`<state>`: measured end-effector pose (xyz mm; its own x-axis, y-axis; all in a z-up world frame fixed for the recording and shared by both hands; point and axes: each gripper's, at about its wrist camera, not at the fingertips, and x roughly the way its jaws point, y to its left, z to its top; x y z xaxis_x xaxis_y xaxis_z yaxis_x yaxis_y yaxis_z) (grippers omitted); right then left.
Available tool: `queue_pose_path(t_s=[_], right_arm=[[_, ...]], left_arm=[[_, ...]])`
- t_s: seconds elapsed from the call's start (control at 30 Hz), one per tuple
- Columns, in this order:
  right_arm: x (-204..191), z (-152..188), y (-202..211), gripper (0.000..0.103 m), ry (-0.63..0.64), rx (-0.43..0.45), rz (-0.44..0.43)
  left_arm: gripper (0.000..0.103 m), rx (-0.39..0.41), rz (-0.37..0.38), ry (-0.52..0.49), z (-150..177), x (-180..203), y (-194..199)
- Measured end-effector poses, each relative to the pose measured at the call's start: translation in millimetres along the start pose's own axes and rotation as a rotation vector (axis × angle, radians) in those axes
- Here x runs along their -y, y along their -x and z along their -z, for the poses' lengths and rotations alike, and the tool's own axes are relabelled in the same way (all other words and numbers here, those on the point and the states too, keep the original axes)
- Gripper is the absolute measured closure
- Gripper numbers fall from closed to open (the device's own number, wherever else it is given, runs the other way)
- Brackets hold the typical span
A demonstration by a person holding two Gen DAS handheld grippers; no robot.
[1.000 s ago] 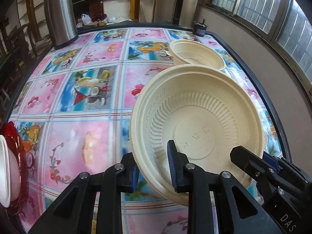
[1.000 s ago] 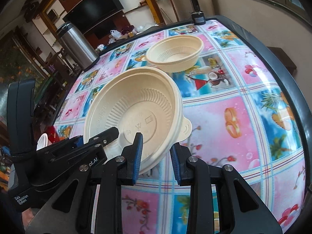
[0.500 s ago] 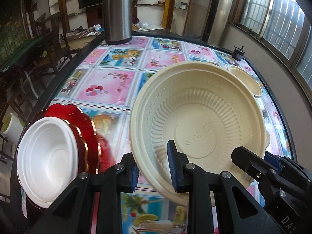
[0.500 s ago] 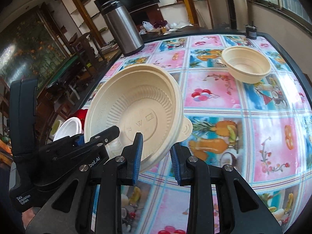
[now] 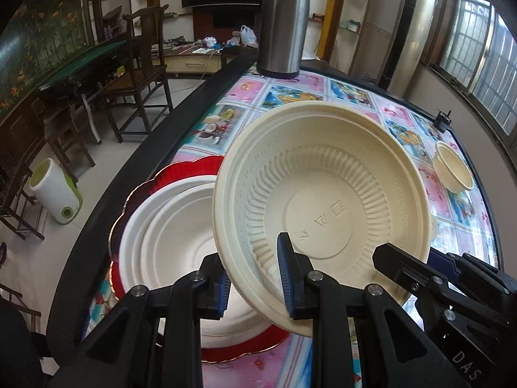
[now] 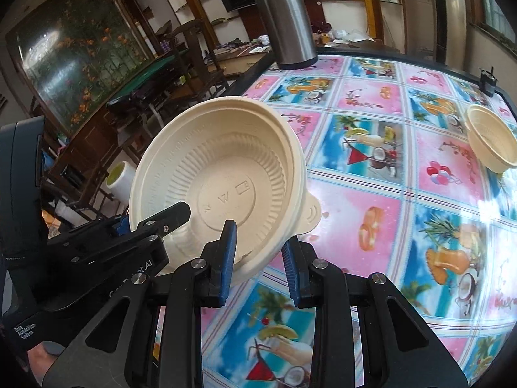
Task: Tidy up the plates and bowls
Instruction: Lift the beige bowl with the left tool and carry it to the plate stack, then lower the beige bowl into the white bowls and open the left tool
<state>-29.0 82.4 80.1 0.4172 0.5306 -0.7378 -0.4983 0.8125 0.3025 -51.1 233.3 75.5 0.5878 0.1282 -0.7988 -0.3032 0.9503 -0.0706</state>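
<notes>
Both grippers hold one large cream bowl (image 5: 323, 187) by its near rim, lifted and tilted. My left gripper (image 5: 255, 283) is shut on the rim at the left; my right gripper (image 6: 260, 258) is shut on the rim at the right. The bowl also shows in the right wrist view (image 6: 219, 181). Below and left of it, white bowls (image 5: 168, 226) are nested on a red scalloped plate (image 5: 194, 168) at the table's left edge. A second cream bowl (image 5: 452, 171) sits on the table at the far right, also in the right wrist view (image 6: 491, 142).
A tall steel thermos (image 5: 282, 22) stands at the table's far edge. A small black object (image 5: 442, 119) sits at the far right corner. The table has a black raised rim (image 5: 129, 174). Chairs and a white-green bin (image 5: 55, 190) stand on the floor to the left.
Both grippers have carried the large cream bowl leftward across the table. The red plate with the white bowls has come in under the held bowl's left side.
</notes>
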Motion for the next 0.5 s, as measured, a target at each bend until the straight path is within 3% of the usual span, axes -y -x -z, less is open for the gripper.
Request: queue_pose_path(t_s=[0.27,0.5], right_arm=[[-41.2,1.2,-33.5,0.074,0.070,-0.079,-0.038],[-61.0,0.8,-48.2,0.074,0.098,-0.119,-0.049]], left_arm=[[0.077,-0.030,-0.037,0.064,10.2,-43.7,-7.8],[0.077,-0.046,-0.040,0.092,13.4,-58.6,-17.2]])
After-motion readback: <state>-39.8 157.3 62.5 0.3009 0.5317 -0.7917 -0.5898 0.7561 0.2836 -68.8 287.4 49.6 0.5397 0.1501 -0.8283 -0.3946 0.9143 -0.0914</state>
